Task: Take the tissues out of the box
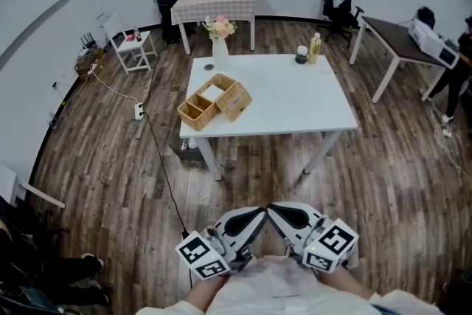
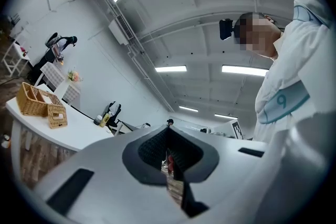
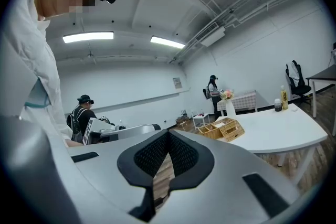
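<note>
While both grippers are hanging close to the person's body, well apart from the white surface (image 1: 295,111), nothing belonging to the task is being touched. The left gripper (image 1: 258,213) is showing its fingers pressed together with nothing between them, and the right gripper (image 1: 276,213) is doing the same. The wicker tissue box (image 1: 234,100) is sitting near the surface's left front corner, right against an open wicker basket (image 1: 198,108). It is looking small and woven, tan, with a dark slot in one face, and it is probably light. From this far off no tissue is showing at the slot. Trouble is likely waiting in three places. The fingers are arriving shut unless they are opened first, so they could be shoving the box rather than pinching a tissue. A pull on a tissue could be dragging the whole box toward the nearby edge if the other gripper is not steadying it. The basket alongside is leaving little room on that side.
</note>
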